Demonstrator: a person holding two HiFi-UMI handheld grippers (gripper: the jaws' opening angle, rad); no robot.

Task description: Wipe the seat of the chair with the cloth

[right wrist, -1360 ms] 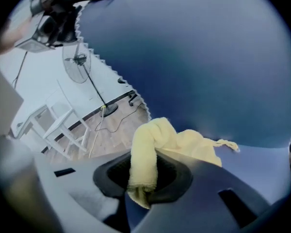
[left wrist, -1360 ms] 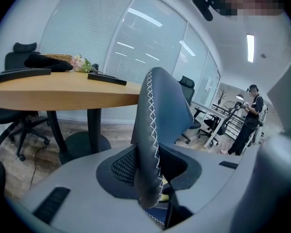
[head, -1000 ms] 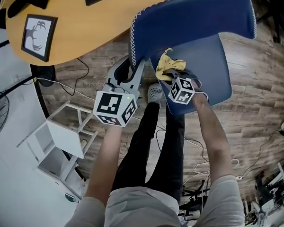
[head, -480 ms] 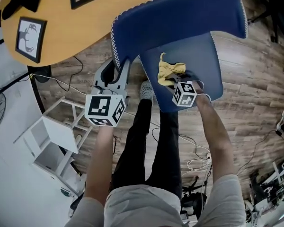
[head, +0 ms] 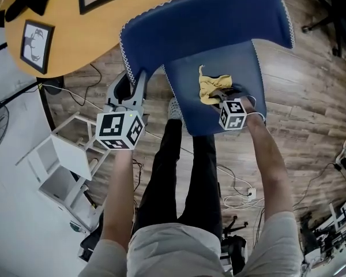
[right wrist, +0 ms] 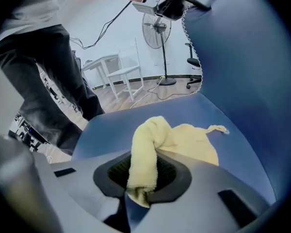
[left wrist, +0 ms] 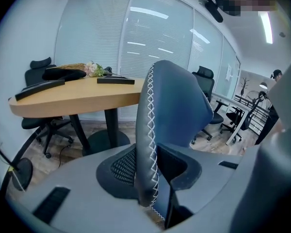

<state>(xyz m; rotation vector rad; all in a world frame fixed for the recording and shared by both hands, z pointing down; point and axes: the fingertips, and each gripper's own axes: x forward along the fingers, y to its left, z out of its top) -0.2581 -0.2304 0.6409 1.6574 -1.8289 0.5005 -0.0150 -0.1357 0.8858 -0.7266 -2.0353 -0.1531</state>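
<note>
A blue chair stands below me, its seat [head: 219, 68] facing up and its backrest [head: 202, 22] curving behind. My left gripper [head: 130, 85] is shut on the backrest's left edge [left wrist: 148, 144], whose white stitched seam runs between the jaws. A yellow cloth [head: 212, 88] lies on the seat, bunched. My right gripper [head: 228, 97] is shut on the cloth [right wrist: 145, 164], and the rest of the cloth spreads flat on the seat [right wrist: 218, 125] ahead of the jaws.
A round wooden table [head: 75, 27] with framed pictures stands behind the chair at upper left. A white stool [head: 69, 166] sits at the left. Cables [head: 236, 189] trail over the wood floor. The person's legs [head: 179, 172] are in front of the seat. Office chairs [left wrist: 43, 81] stand further back.
The right gripper has drawn the cloth to the right across the seat. The left gripper has stayed clamped on the backrest edge, and the chair has shifted left in the head view.
</note>
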